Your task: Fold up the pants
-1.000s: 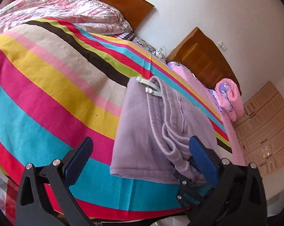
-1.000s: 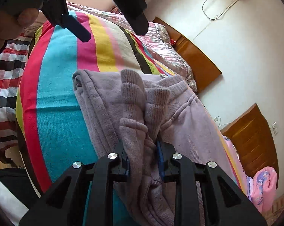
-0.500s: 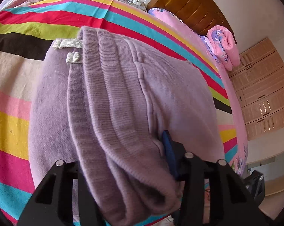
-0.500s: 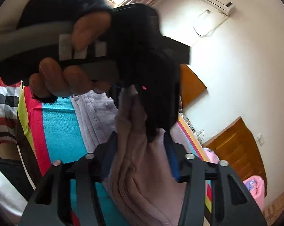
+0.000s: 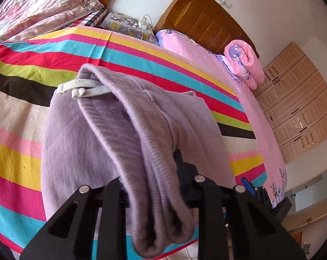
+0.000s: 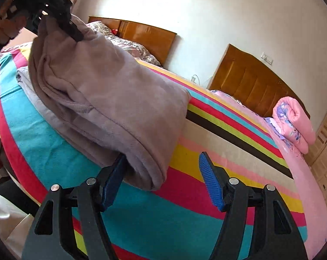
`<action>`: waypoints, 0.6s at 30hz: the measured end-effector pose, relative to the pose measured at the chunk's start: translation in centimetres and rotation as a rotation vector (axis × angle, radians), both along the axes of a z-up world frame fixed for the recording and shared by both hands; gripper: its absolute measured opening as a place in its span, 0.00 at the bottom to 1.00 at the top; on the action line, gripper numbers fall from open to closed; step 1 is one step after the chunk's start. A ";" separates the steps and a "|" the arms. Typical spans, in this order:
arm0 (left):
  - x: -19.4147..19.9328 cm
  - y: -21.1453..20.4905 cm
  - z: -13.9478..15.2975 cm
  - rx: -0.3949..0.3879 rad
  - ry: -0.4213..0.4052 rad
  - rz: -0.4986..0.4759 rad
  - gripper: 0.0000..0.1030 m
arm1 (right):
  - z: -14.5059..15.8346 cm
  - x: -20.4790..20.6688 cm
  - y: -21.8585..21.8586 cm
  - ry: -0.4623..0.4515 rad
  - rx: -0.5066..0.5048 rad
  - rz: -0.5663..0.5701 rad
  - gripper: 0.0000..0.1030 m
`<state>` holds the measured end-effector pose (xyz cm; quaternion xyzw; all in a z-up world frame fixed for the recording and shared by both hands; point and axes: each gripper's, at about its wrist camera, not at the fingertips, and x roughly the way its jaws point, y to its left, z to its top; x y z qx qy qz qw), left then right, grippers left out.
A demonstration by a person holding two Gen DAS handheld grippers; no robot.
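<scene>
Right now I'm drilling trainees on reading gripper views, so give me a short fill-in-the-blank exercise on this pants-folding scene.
1. The left gripper is closing on the ribbed ____ of the lilac pants.
2. The right gripper stands ____, with no cloth pinched between its pads.
3. The pants lie on a ____ bedspread.
4. A rolled pink quilt lies before the wooden ____.

Missing words: waistband; open; striped; headboard
</scene>
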<state>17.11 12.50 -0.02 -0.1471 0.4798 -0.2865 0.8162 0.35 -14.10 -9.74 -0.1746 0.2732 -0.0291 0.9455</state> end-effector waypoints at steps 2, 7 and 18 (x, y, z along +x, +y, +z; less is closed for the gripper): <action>-0.2 0.9 1.6 -0.046 -0.029 0.003 0.20 | 0.0 0.2 -0.4 -0.021 0.011 -0.032 0.62; -0.5 5.7 0.6 -0.090 -0.040 0.063 0.20 | -0.3 0.7 1.4 -0.030 -0.061 -0.013 0.62; -2.0 11.9 -5.0 -0.083 -0.046 0.225 0.52 | 0.7 1.6 0.6 0.126 0.062 0.101 0.66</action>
